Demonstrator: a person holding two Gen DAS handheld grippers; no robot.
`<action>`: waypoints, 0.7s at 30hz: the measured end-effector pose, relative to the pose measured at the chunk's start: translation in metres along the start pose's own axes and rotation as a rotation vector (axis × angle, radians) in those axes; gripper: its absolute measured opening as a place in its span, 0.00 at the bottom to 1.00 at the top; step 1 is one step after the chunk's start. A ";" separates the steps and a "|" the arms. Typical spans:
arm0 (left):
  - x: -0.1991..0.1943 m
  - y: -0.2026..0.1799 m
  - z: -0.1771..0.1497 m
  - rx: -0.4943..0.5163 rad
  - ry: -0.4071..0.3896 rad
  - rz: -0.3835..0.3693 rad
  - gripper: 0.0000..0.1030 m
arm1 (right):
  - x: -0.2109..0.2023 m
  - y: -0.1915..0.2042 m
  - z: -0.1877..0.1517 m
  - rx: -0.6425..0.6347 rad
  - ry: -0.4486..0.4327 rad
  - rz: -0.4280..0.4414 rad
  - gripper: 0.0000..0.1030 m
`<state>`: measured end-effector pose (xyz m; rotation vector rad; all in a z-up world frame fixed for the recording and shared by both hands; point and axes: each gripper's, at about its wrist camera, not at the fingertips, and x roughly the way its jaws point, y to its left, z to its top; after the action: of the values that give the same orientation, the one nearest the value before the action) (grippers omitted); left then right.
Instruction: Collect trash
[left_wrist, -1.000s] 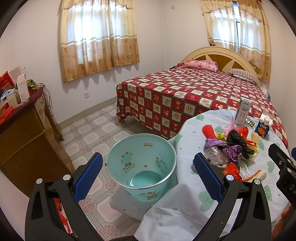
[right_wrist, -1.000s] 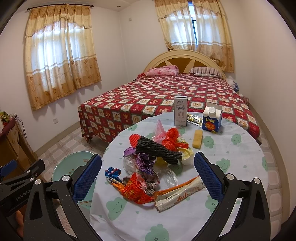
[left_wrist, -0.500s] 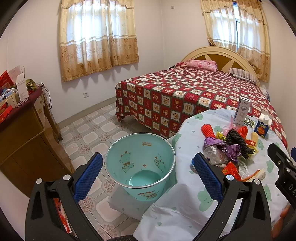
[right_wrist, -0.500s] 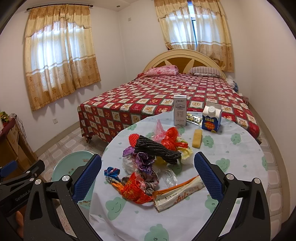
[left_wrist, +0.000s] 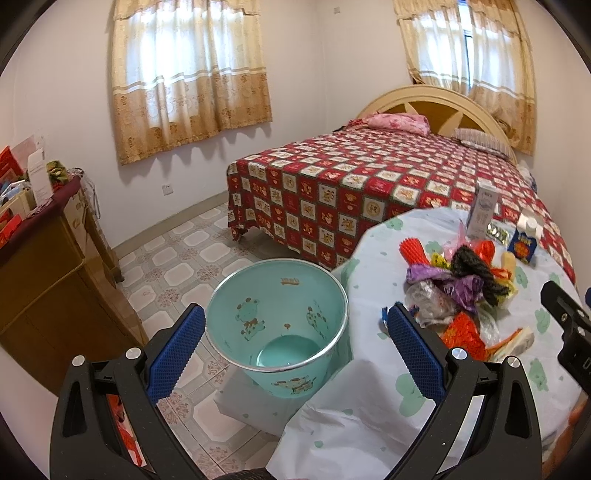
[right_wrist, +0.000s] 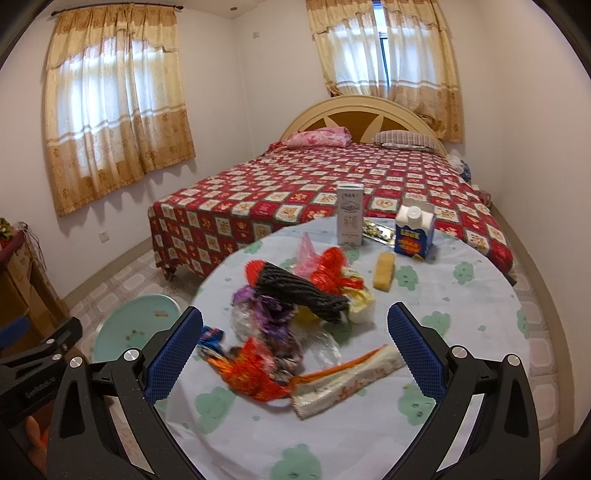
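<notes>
A pile of wrappers and bags (right_wrist: 295, 317) lies on the round table with the white and green cloth (right_wrist: 461, 306); the pile also shows in the left wrist view (left_wrist: 454, 291). A long white and orange wrapper (right_wrist: 351, 380) lies nearest my right gripper (right_wrist: 293, 350), which is open and empty just above the pile's near side. A turquoise bin (left_wrist: 277, 325) stands on the floor left of the table, empty inside. My left gripper (left_wrist: 293, 347) is open and empty above the bin's rim; the bin also shows in the right wrist view (right_wrist: 136, 325).
A white carton (right_wrist: 349, 214), a blue milk carton (right_wrist: 413, 230) and a yellow bar (right_wrist: 384, 271) stand at the table's far side. A bed with a red checked cover (right_wrist: 314, 195) lies behind. A wooden cabinet (left_wrist: 44, 280) stands at the left.
Both grippers have moved slightly forward. The bin and table have shifted a little in the left view; the trash pile sits closer under the right gripper. Both stay open.
</notes>
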<state>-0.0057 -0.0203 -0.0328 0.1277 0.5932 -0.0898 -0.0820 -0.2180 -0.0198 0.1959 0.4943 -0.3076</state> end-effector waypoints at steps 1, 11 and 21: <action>0.003 0.000 -0.002 0.006 0.006 -0.006 0.94 | 0.002 -0.004 -0.003 -0.006 0.007 -0.011 0.96; 0.040 -0.031 -0.038 0.072 0.106 -0.112 0.94 | 0.035 -0.082 -0.055 0.041 0.168 -0.149 0.92; 0.060 -0.072 -0.043 0.134 0.159 -0.214 0.94 | 0.087 -0.096 -0.064 0.117 0.339 -0.085 0.83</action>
<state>0.0112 -0.0879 -0.1084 0.2028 0.7585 -0.3295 -0.0694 -0.3125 -0.1280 0.3438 0.8218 -0.3889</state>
